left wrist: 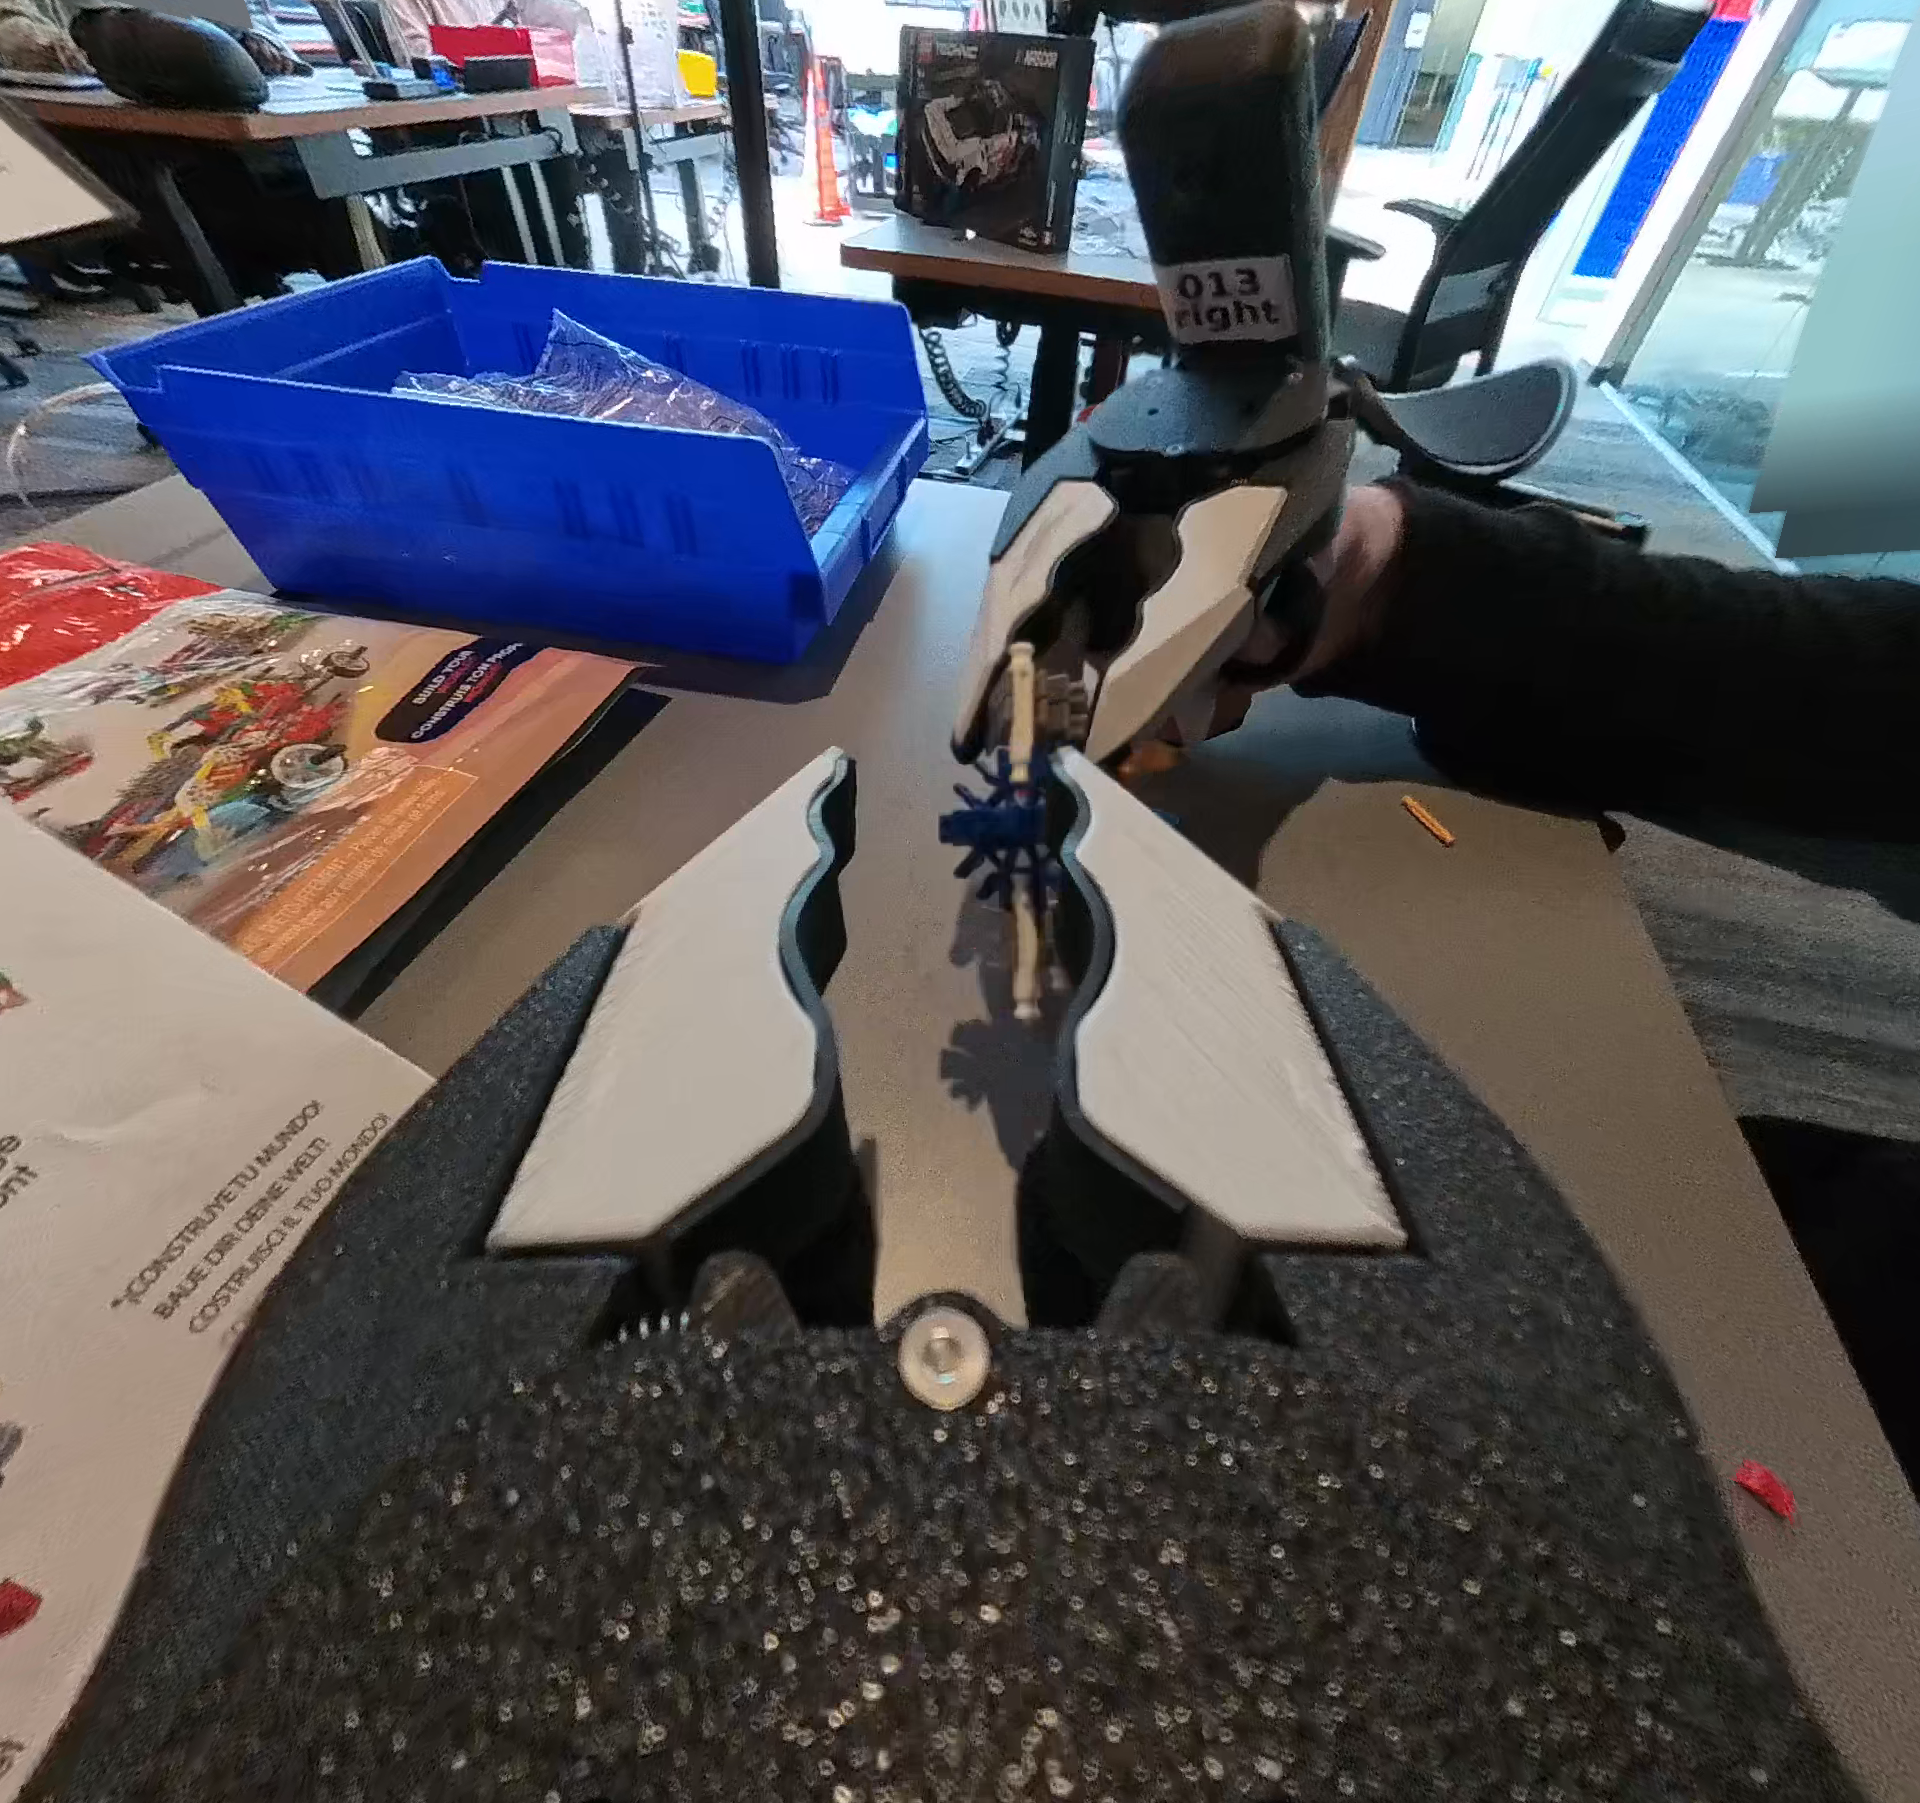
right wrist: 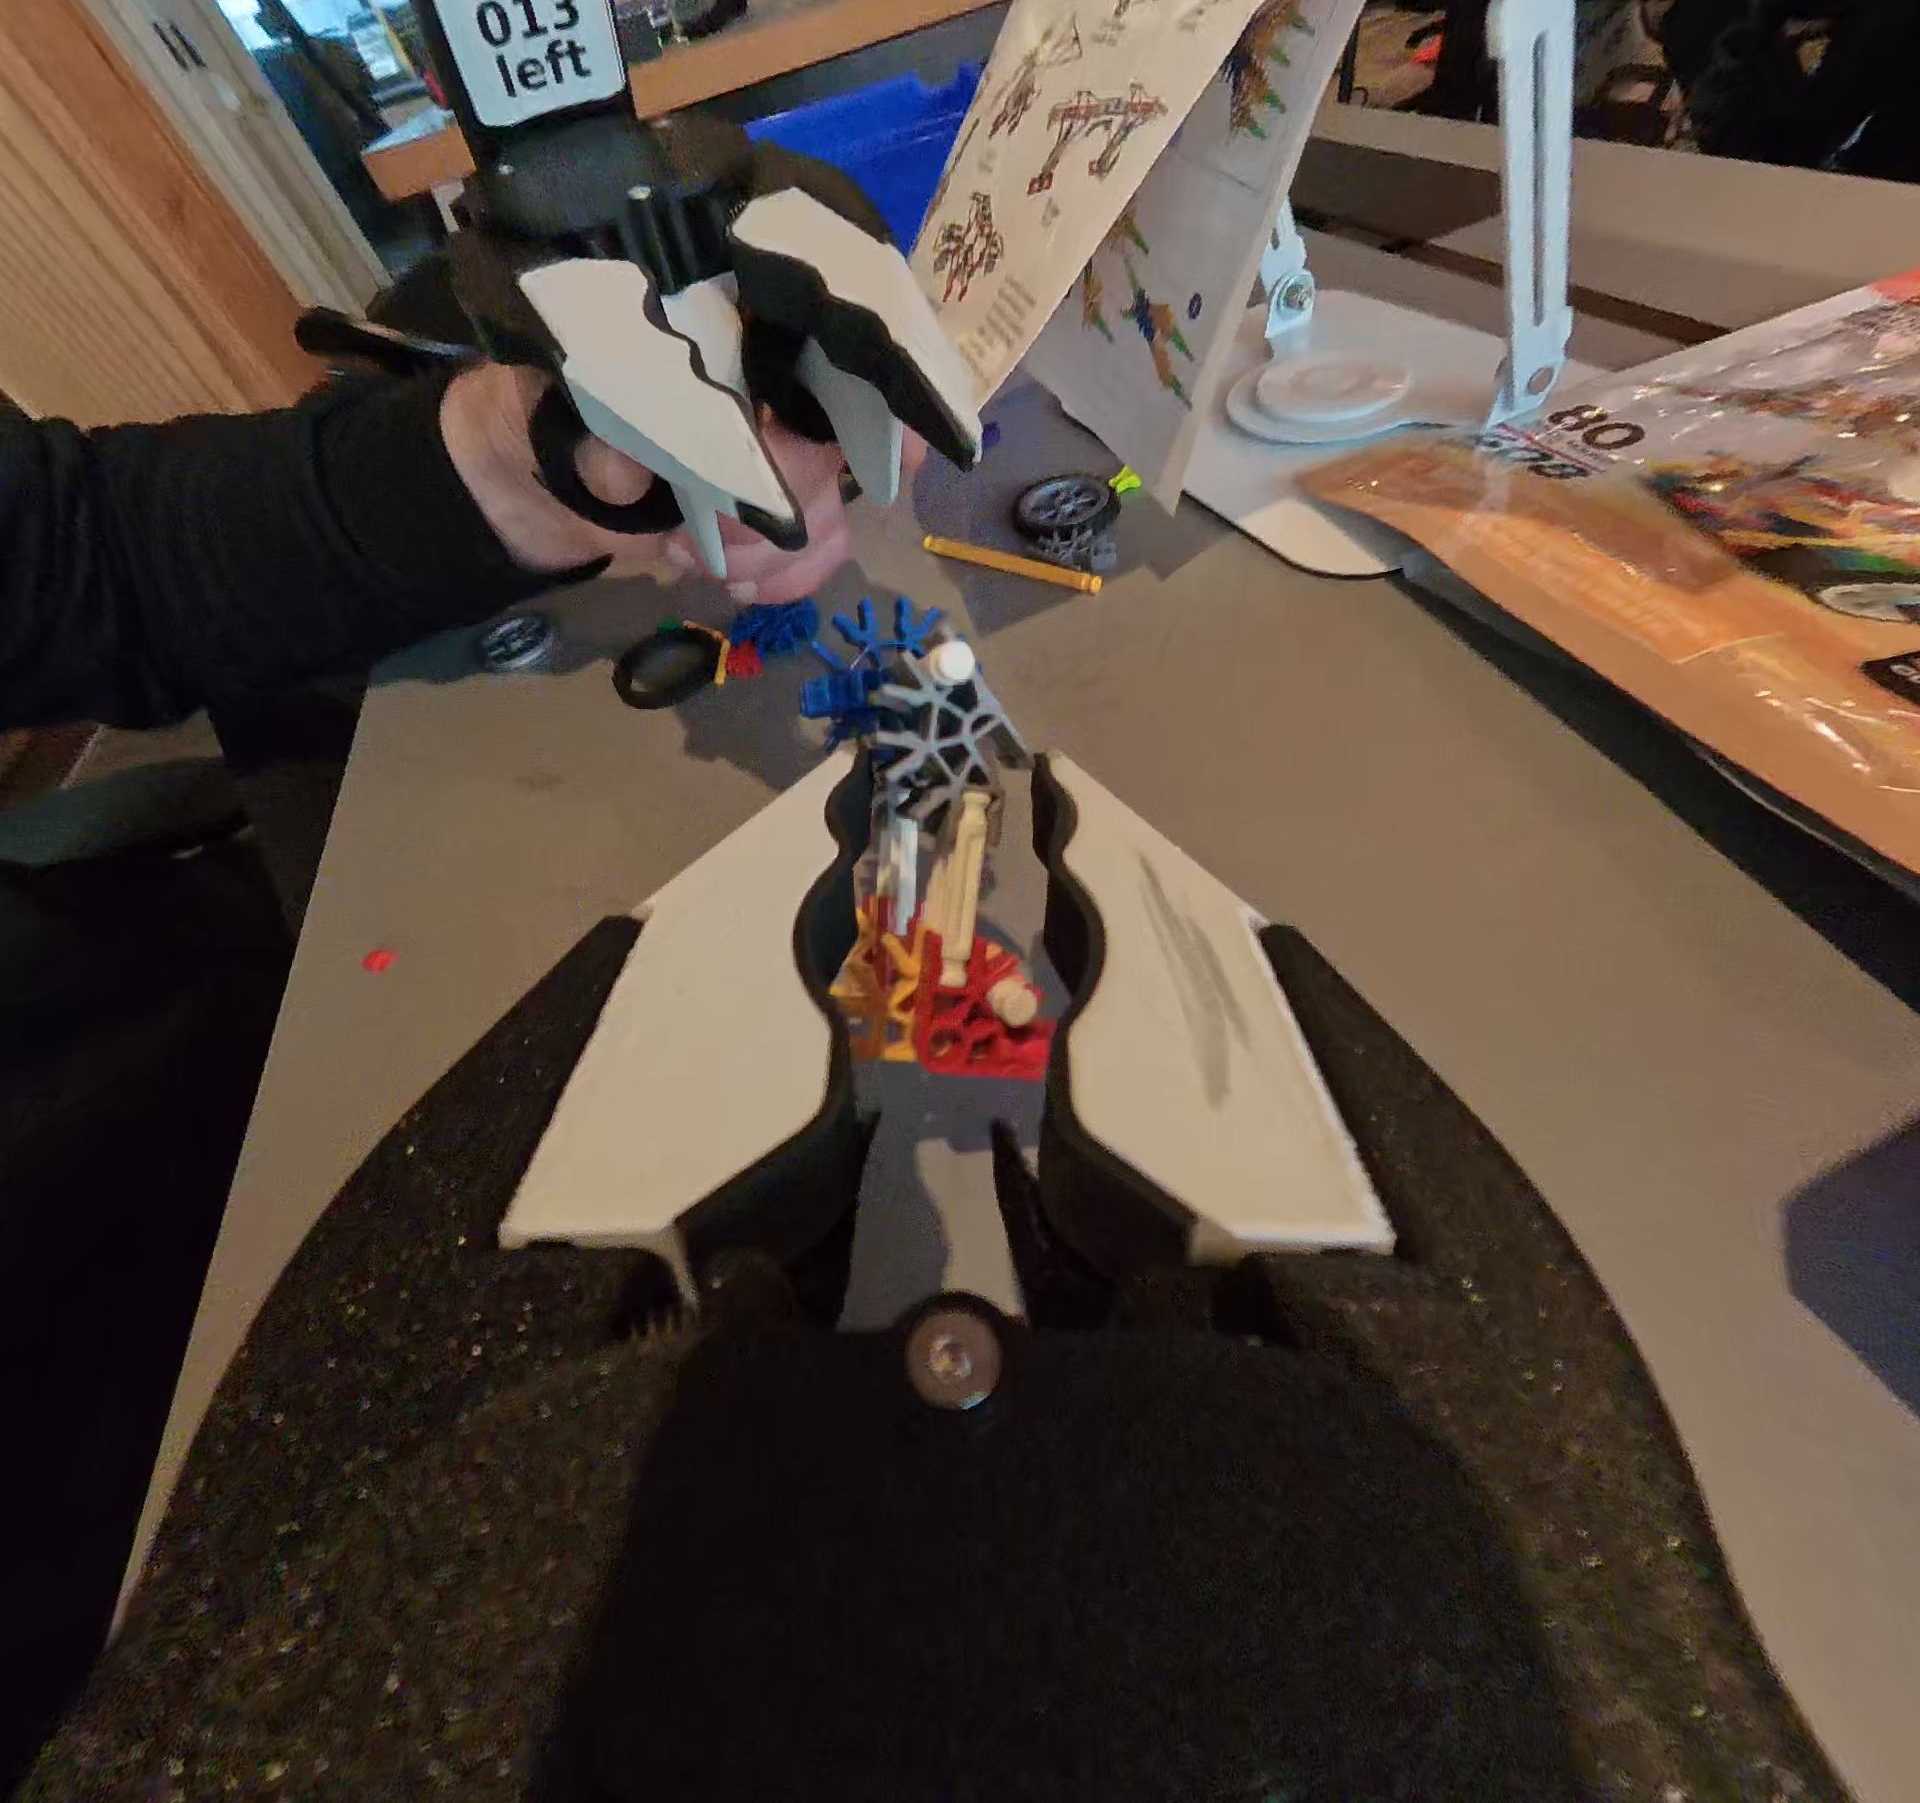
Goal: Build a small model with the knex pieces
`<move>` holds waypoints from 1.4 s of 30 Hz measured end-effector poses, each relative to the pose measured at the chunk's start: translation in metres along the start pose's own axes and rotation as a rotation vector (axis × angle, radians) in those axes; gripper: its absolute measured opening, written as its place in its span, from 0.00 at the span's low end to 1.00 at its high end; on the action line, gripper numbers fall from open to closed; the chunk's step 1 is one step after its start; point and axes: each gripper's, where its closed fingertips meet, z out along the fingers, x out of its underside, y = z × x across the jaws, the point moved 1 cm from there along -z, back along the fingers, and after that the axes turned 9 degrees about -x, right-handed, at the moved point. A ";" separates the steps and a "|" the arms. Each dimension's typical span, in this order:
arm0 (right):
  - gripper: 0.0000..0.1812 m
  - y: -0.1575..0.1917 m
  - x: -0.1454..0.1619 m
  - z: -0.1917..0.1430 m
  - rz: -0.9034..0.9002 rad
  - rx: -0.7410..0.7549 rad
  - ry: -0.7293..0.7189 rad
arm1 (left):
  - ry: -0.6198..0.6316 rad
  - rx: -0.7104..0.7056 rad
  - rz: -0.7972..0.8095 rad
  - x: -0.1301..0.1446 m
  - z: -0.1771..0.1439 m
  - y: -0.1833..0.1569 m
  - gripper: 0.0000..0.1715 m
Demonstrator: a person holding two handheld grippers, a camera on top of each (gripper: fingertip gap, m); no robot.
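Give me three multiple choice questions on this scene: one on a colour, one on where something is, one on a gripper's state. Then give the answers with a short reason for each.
1. What colour is the storage bin?
A. Red
B. Green
C. Blue

2. Where does the yellow rod lie?
A. In the bin
B. On the table beside a small wheel
C. Upright in a cup

3. The right gripper is:
A. Shut on a small toy build
B. Open and empty
C. Shut on a sheet of paper

Answers:
C, the bin's walls are plainly blue.
B, the rod lies flat on the grey table next to the wheel.
A, its fingers close on the build's rods and connectors.
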 end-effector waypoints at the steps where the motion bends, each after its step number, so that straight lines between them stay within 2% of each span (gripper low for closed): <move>1: 0.16 0.002 0.000 0.001 -0.001 -0.009 0.001 | 0.013 0.008 0.018 0.002 0.000 -0.002 0.20; 7: 0.17 0.010 0.003 0.004 -0.029 -0.047 0.031 | 0.096 0.060 0.094 0.016 0.000 -0.015 0.19; 11: 0.17 0.015 0.007 0.001 -0.051 -0.076 0.049 | 0.160 0.100 0.107 0.025 0.004 -0.022 0.26; 12: 0.14 0.016 0.010 0.000 -0.053 -0.084 0.062 | 0.166 0.106 0.107 0.027 0.006 -0.024 0.27; 17: 0.13 0.002 0.028 -0.009 -0.065 -0.012 0.163 | 0.224 0.144 0.116 0.041 0.020 -0.031 0.27; 21: 0.13 -0.004 0.030 -0.014 -0.061 0.021 0.171 | 0.226 0.100 0.145 0.038 0.029 -0.023 0.15; 25: 0.13 -0.014 0.038 -0.015 -0.060 0.080 0.216 | 0.277 0.068 0.140 0.036 0.031 -0.020 0.14; 26: 0.13 -0.017 0.040 -0.015 -0.059 0.101 0.236 | 0.302 0.053 0.115 0.035 0.032 -0.019 0.11; 28: 0.13 -0.018 0.041 -0.015 -0.056 0.106 0.240 | 0.369 0.043 0.067 0.036 0.032 -0.020 0.12; 29: 0.12 -0.020 0.040 -0.015 -0.048 0.116 0.235 | 0.403 0.037 0.064 0.036 0.031 -0.020 0.15; 30: 0.13 -0.022 0.041 -0.016 -0.042 0.130 0.238 | 0.430 0.027 0.089 0.037 0.031 -0.020 0.22; 32: 0.17 -0.024 0.045 -0.017 -0.043 0.147 0.269 | 0.447 0.020 0.140 0.039 0.031 -0.018 0.24; 36: 0.17 -0.023 0.048 -0.020 -0.061 0.166 0.295 | 0.407 -0.004 0.199 0.044 0.029 -0.013 0.25; 42: 0.13 -0.026 0.056 -0.019 -0.063 0.179 0.348 | 0.391 -0.008 0.264 0.051 0.030 -0.013 0.16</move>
